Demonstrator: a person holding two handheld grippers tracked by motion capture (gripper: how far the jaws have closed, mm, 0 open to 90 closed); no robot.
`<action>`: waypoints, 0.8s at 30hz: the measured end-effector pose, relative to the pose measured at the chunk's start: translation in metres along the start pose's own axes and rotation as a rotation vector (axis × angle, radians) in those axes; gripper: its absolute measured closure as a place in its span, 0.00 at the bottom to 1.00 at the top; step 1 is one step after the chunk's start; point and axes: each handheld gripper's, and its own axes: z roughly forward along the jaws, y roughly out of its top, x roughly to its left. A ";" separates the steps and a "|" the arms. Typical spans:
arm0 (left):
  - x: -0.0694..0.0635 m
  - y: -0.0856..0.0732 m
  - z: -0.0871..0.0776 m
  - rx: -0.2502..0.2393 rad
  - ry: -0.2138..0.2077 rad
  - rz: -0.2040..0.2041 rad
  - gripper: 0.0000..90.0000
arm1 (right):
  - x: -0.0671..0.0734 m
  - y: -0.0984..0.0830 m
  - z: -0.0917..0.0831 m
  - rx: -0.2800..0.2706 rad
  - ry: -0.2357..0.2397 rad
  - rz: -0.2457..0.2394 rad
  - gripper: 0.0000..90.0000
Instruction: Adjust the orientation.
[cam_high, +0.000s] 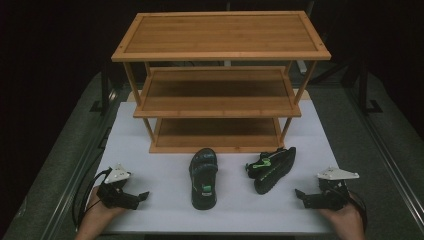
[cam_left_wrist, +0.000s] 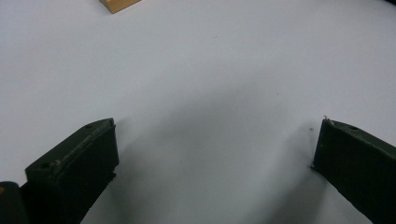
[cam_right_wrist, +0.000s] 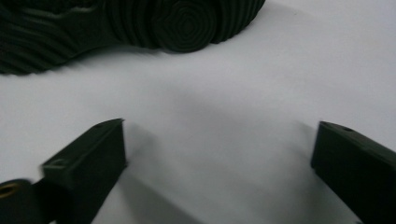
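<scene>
- Two black sandals (cam_high: 204, 179) (cam_high: 270, 169) lie on the white table (cam_high: 165, 125) before the wooden rack (cam_high: 220, 80).
- Left tongs (cam_left_wrist: 215, 149) and right tongs (cam_right_wrist: 219, 149), flanking the sandals, gape wide, holding nothing.

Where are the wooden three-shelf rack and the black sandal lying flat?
Wooden three-shelf rack (cam_high: 220, 35), high view, top shelf's board.
Black sandal lying flat with its footbed up (cam_high: 203, 178), high view, footbed.
</scene>
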 end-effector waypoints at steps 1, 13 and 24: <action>0.000 0.000 0.000 0.000 0.001 0.002 0.00 | -0.001 0.001 -0.001 -0.001 -0.004 0.001 0.11; 0.000 0.000 0.000 -0.003 -0.001 -0.004 0.00 | 0.004 0.036 -0.023 -0.092 0.097 0.002 0.83; 0.000 0.000 0.000 -0.003 -0.001 -0.004 0.00 | 0.014 0.070 -0.037 -0.140 0.214 -0.057 1.00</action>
